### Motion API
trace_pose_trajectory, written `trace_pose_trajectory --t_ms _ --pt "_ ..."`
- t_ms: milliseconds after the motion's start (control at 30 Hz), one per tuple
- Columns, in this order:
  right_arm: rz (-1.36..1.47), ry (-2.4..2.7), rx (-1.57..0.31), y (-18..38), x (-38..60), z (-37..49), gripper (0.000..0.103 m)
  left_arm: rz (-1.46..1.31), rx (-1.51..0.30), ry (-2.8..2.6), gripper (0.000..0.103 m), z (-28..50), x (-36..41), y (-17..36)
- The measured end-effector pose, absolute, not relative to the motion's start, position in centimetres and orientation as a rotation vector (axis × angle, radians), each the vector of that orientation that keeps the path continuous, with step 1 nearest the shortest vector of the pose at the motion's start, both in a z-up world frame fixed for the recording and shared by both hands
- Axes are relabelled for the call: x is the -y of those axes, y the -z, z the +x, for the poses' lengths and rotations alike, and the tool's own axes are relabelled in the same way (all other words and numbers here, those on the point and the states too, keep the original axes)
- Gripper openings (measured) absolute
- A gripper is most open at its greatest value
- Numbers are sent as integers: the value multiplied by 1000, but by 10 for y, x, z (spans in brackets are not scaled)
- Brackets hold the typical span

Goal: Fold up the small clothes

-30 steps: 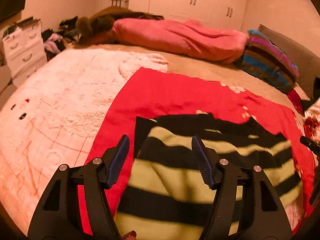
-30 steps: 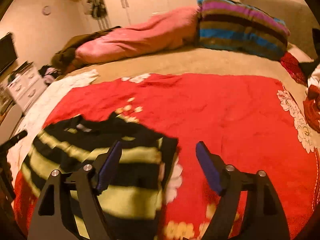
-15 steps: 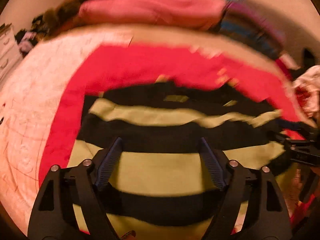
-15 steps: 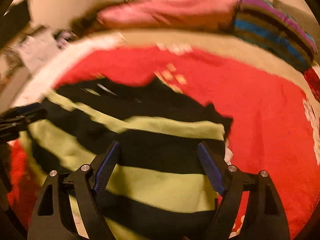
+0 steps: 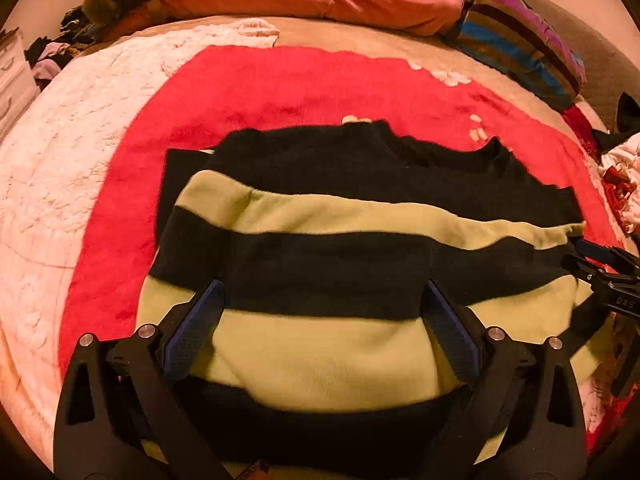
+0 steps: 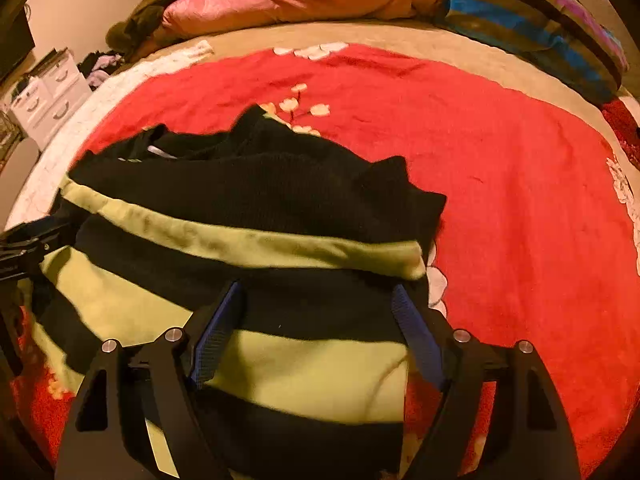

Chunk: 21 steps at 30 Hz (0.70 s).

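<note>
**Now both tools are spread over the jumper**

Just now the left tool has been opening; its jaws stand wide apart, a band of the jumper lies between them and no pad presses on it. A second ago it framed only the jumper's left part from higher up; now it tilts steeply down, close over the near stripes. The jumper lies flat on the red blanket, toward the bed's near edge, neckline away. That reads as a released fold, with the next grasp not yet taken. The right tool has opened a little too and is likewise apart with cloth between but unclamped, angled down over the jumper's right edge, having come in from the bare blanket.
</note>
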State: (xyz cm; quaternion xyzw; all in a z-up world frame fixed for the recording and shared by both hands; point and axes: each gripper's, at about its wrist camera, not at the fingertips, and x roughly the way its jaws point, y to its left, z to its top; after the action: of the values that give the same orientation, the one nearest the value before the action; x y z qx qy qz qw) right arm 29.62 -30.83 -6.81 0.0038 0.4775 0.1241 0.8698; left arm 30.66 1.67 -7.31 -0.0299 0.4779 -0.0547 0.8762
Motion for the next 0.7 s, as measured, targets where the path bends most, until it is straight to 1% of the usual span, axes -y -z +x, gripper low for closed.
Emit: trace_pose_trajectory --t_ms 33,67,233,367,533,633,700 --pt "16 -264 -967 60 309 287 87 -69 -986 111 92 301 -17 68" --pt "19 -267 -946 54 310 280 90 -75 -970 109 92 295 -17 62" --pt "-3 -304 -871 35 304 241 90 -56 -875 107 92 256 -13 35" --pt "-33 -346 -859 32 292 218 90 -35 -855 102 92 228 -9 33" --pt "-93 -400 -921 52 275 203 90 -25 -933 76 92 212 -14 62" --pt "-160 -295 -1035 78 280 206 89 -23 -980 18 92 217 -29 82" --pt "-87 -272 -1063 90 300 210 89 -61 -984 9 92 218 -41 86"
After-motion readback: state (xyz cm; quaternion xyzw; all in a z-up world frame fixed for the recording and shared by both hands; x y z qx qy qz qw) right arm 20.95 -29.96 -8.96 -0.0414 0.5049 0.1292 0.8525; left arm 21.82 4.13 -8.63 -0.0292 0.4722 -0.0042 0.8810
